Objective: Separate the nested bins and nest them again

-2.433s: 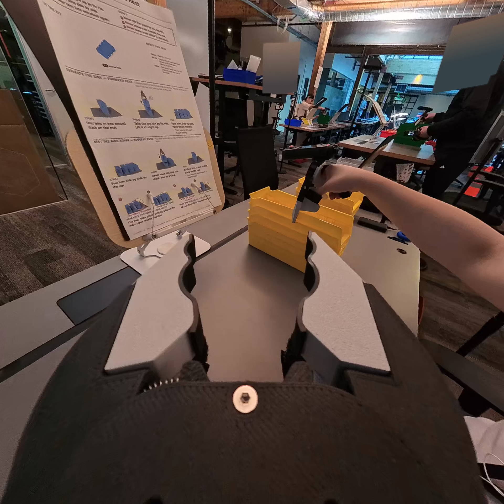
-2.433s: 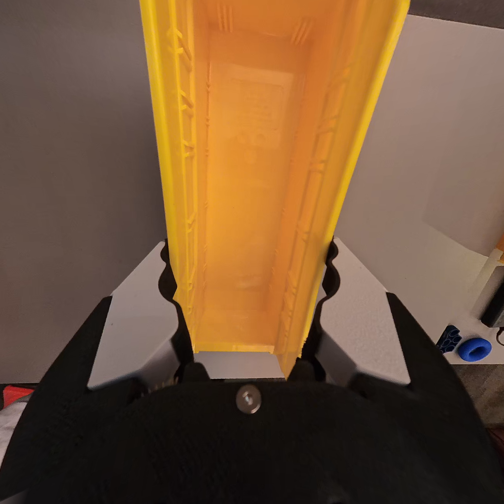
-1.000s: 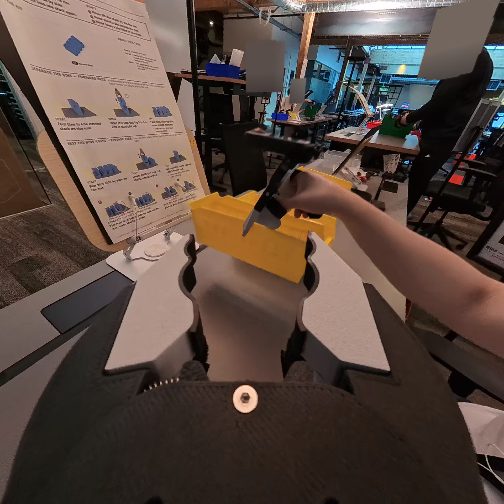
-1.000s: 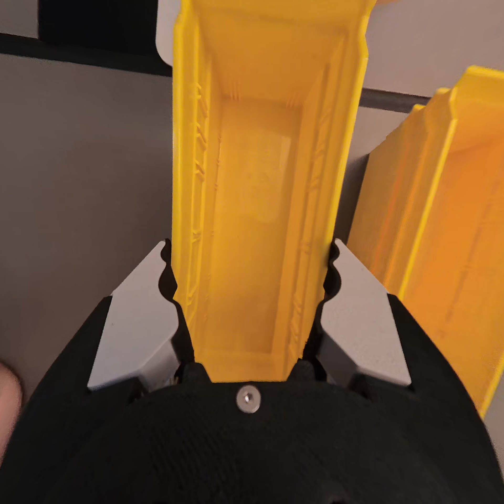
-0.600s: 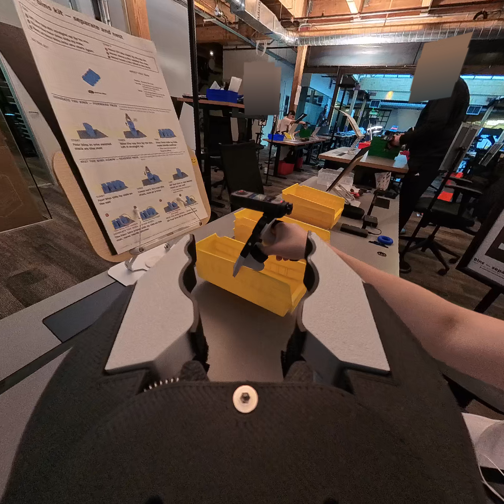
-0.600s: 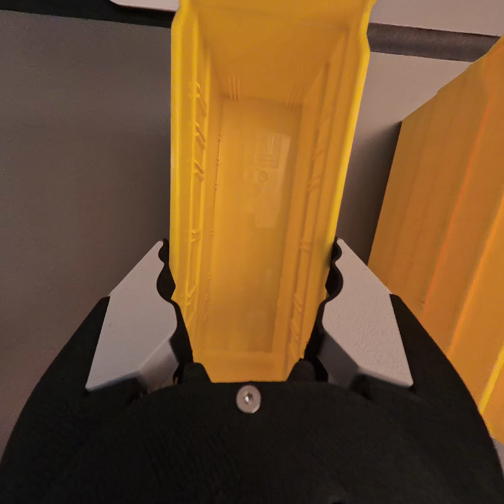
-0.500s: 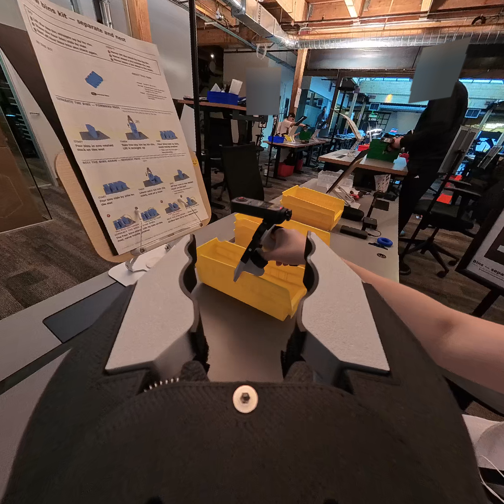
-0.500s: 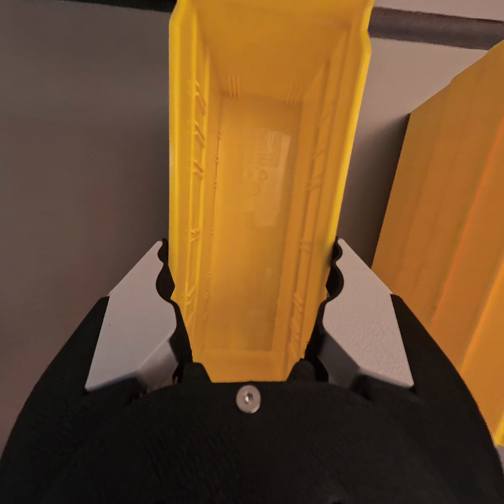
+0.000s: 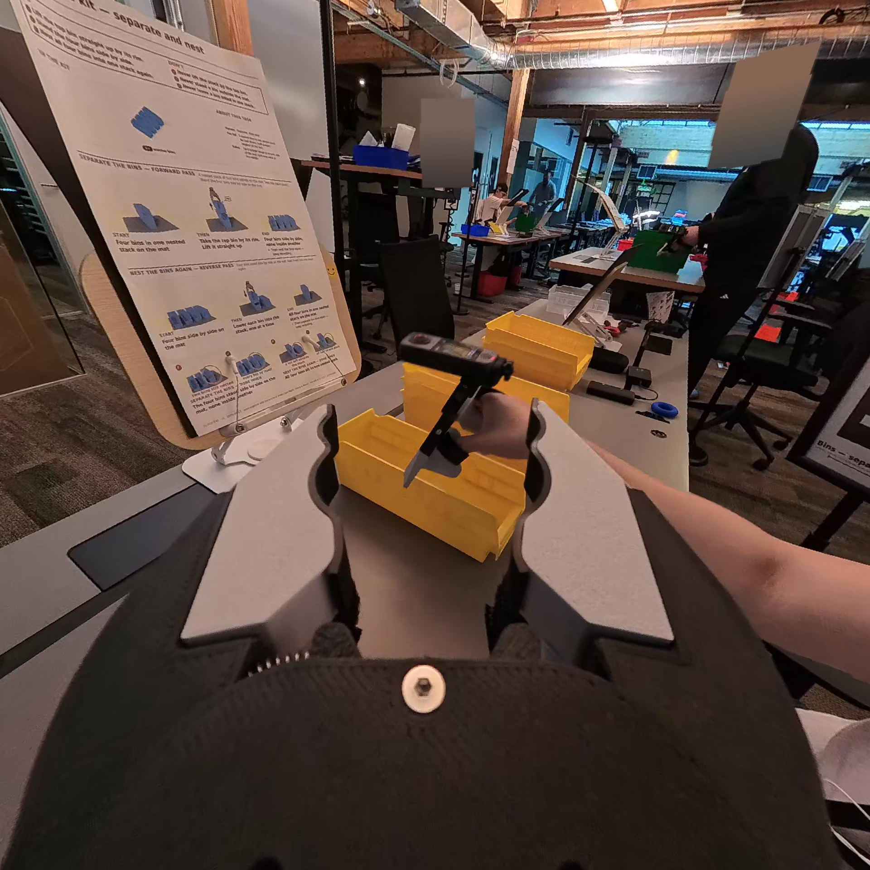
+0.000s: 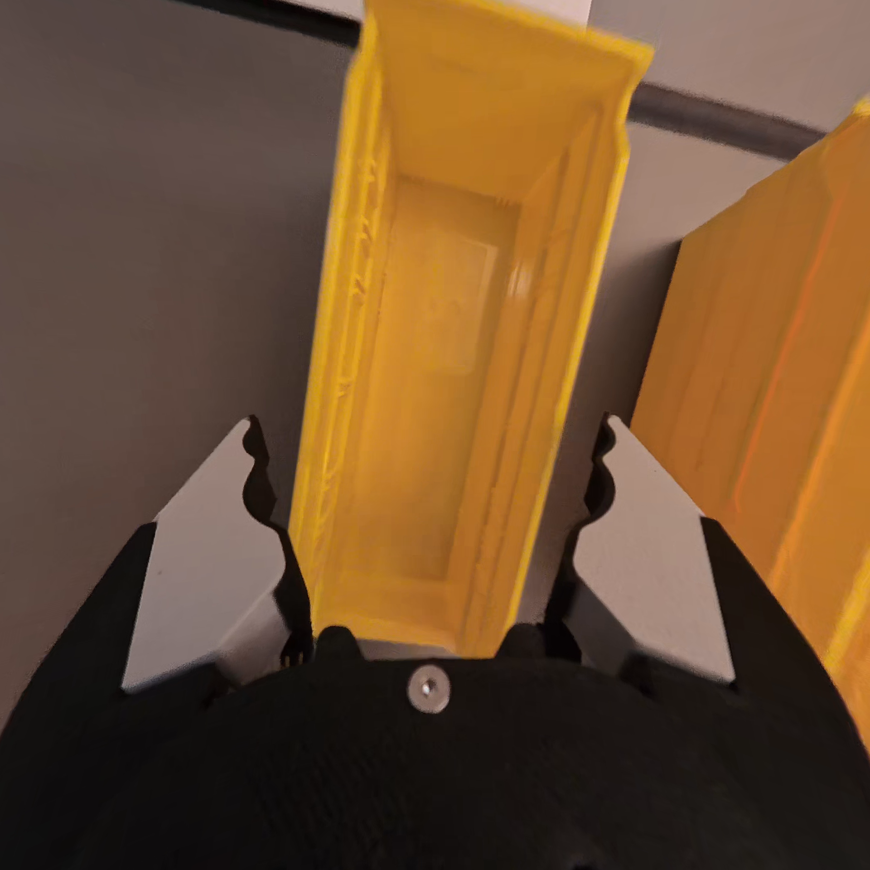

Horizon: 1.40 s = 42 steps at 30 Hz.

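A single yellow bin (image 9: 423, 494) sits on the grey mat (image 9: 414, 588), just in front of the stack of yellow bins (image 9: 423, 395). Another yellow bin (image 9: 536, 348) stands farther back. My left gripper (image 9: 431, 419) is open and empty above the mat, short of the single bin. In the right wrist view the single bin (image 10: 447, 353) stands between the fingers of my right gripper (image 10: 429, 419), which is open, with a gap between each pad and the bin's walls. The stack (image 10: 777, 376) shows at the right. In the left wrist view the right gripper (image 9: 430, 463) hangs over the single bin.
An instruction board (image 9: 188, 226) on a white stand stands at the table's back left. A black box with a cable (image 9: 609, 391) and a blue ring (image 9: 657, 409) lie at the far right. A person (image 9: 753, 245) stands at another desk behind.
My right gripper carried the yellow bin off the stack and down onto the mat to its left. Its pads then opened away from the bin's walls. The left gripper stayed open.
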Tool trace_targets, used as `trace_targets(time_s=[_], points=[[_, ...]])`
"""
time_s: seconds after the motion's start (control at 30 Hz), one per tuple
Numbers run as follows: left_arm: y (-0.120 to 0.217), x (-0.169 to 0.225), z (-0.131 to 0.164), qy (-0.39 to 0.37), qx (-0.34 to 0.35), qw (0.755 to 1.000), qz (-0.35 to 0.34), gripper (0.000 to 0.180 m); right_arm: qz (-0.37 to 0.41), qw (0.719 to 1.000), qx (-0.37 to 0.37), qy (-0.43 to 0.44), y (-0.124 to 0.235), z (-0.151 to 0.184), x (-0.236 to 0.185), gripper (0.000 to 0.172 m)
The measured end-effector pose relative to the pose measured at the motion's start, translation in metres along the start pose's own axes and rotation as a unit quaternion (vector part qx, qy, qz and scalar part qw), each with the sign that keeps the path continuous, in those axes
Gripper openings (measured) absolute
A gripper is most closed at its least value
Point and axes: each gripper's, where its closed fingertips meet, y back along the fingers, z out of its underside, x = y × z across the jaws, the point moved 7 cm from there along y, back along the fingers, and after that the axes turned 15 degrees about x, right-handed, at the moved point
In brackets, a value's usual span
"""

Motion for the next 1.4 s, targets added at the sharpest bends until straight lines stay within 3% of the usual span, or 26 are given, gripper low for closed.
trace_targets(time_s=[0.1, 0.2, 0.3, 0.43, 0.57, 0.83, 0.9, 1.13, 1.4], points=[[0.001, 0.0, -0.001, -0.002, 0.006, 1.0, -0.002, 0.08, -0.012, 0.996, 0.083, 0.005, 0.054, -0.021, 0.018, 0.138], [0.0, 0.002, -0.001, -0.003, 0.005, 1.0, 0.001, 0.08, 0.038, 0.987, 0.153, 0.009, 0.097, -0.041, 0.078, 0.141], [-0.001, 0.004, 0.0, -0.005, -0.001, 1.0, 0.005, 0.08, 0.074, 0.994, 0.076, -0.008, 0.099, -0.032, 0.139, 0.15], [-0.004, 0.004, 0.002, -0.005, -0.006, 1.0, 0.004, 0.08, 0.047, 0.997, -0.021, -0.056, 0.076, -0.004, 0.175, 0.15], [-0.006, 0.003, 0.005, -0.007, -0.013, 1.0, 0.002, 0.08, 0.015, 0.992, -0.064, -0.105, 0.053, 0.013, 0.181, 0.15], [-0.008, -0.004, 0.008, 0.001, -0.019, 1.0, -0.004, 0.08, 0.03, 0.988, -0.124, -0.085, 0.021, 0.022, 0.186, 0.149], [-0.008, -0.004, 0.008, 0.001, -0.02, 1.0, -0.005, 0.08, 0.028, 0.989, -0.128, -0.074, 0.015, 0.022, 0.186, 0.141], [-0.007, -0.007, 0.007, 0.003, -0.018, 1.0, -0.008, 0.08, 0.016, 0.989, -0.115, -0.087, 0.02, 0.019, 0.189, 0.12], [-0.007, -0.007, 0.008, 0.001, -0.02, 1.0, -0.008, 0.08, 0.008, 0.988, -0.116, -0.104, 0.022, 0.018, 0.191, 0.112]])
